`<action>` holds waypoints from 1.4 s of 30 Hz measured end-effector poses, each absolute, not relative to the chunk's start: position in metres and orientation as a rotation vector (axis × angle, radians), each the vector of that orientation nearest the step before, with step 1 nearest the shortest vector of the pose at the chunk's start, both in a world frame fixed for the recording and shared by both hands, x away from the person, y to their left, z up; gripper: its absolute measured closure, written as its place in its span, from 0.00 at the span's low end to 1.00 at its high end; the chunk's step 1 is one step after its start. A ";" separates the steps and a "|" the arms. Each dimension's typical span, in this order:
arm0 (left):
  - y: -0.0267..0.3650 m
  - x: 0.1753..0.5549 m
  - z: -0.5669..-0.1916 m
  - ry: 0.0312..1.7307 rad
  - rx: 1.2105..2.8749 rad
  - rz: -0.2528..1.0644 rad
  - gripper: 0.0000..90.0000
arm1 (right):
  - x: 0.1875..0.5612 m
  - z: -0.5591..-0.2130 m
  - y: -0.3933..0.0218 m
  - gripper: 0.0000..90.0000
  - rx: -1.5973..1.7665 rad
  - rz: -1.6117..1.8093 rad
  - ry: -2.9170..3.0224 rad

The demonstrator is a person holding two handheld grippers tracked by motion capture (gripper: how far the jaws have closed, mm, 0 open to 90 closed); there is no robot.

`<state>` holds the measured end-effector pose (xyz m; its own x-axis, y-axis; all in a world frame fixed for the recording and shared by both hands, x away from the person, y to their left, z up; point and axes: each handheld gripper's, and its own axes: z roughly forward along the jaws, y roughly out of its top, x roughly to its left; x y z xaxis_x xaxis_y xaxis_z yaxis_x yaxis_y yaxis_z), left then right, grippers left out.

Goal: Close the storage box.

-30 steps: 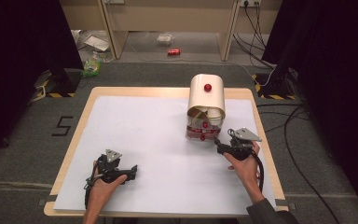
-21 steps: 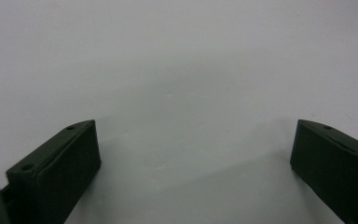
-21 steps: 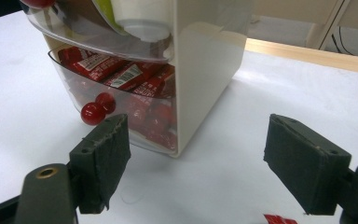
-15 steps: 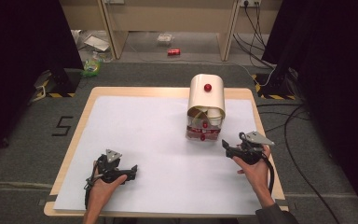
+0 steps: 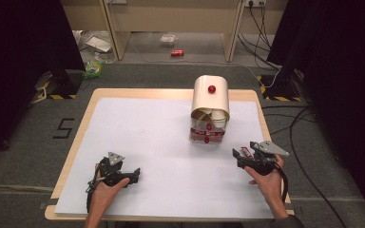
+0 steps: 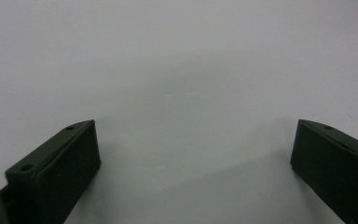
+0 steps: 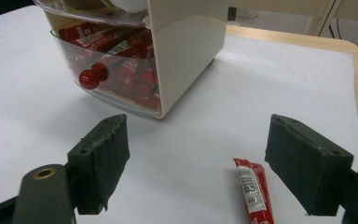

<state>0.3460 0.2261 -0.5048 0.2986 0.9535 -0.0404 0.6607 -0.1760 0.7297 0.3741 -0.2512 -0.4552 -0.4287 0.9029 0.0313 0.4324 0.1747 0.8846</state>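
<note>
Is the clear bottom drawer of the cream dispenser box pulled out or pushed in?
Pulled out: the clear bottom drawer, full of red packets, juts past the cream dispenser box, red knob forward.

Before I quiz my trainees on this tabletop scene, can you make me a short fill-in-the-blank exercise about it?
1. The drawer knob on the cream drawer box is coloured ____.
2. The red sachet lies flat on the ____ sheet covering the table.
3. The right gripper holds its fingers ____, with nothing pinched.
4. The left gripper holds ____ between its fingers.

Missing words: red; white; open; nothing
</note>
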 end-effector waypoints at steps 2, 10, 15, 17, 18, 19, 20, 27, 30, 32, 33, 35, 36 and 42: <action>0.226 0.346 -0.505 1.436 1.919 0.578 0.01 | 0.371 -0.456 -0.252 0.24 1.263 1.209 1.944; 0.226 0.346 -0.505 1.436 1.919 0.578 0.01 | 0.362 -0.457 -0.255 0.24 1.247 1.214 1.960; 0.226 0.346 -0.505 1.436 1.919 0.576 0.01 | 0.358 -0.459 -0.254 0.24 1.242 1.213 1.972; 0.226 0.346 -0.505 1.436 1.918 0.575 0.01 | 0.356 -0.459 -0.254 0.24 1.237 1.211 1.981; 0.226 0.346 -0.505 1.436 1.918 0.575 0.01 | 0.355 -0.459 -0.254 0.24 1.232 1.209 1.981; 0.226 0.346 -0.505 1.436 1.919 0.576 0.01 | 0.354 -0.459 -0.254 0.24 1.229 1.205 1.984; 0.226 0.346 -0.505 1.436 1.917 0.577 0.01 | 0.353 -0.459 -0.253 0.24 1.226 1.203 1.985; 0.226 0.346 -0.505 1.436 1.918 0.578 0.01 | 0.347 -0.459 -0.253 0.24 1.203 1.197 2.004; 0.226 0.346 -0.505 1.436 1.918 0.579 0.01 | 0.344 -0.460 -0.251 0.24 1.188 1.188 2.017; 0.226 0.346 -0.505 1.436 1.918 0.579 0.01 | 0.342 -0.461 -0.249 0.23 1.174 1.179 2.035; 0.226 0.346 -0.505 1.436 1.918 0.579 0.01 | 0.340 -0.461 -0.249 0.23 1.168 1.173 2.043; 0.226 0.346 -0.505 1.436 1.919 0.579 0.01 | 0.338 -0.461 -0.247 0.23 1.160 1.175 2.050; 0.226 0.346 -0.505 1.436 1.918 0.579 0.01 | 0.338 -0.461 -0.247 0.23 1.158 1.176 2.053; 0.226 0.346 -0.505 1.436 1.918 0.579 0.01 | 0.329 -0.463 -0.245 0.23 1.141 1.176 2.081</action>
<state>0.3460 0.2259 -0.5049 0.2978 0.9538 -0.0391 0.6598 -0.1760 0.7305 0.3291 -0.2448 -0.4627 -0.5316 0.8469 -0.0121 0.4264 0.2800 0.8601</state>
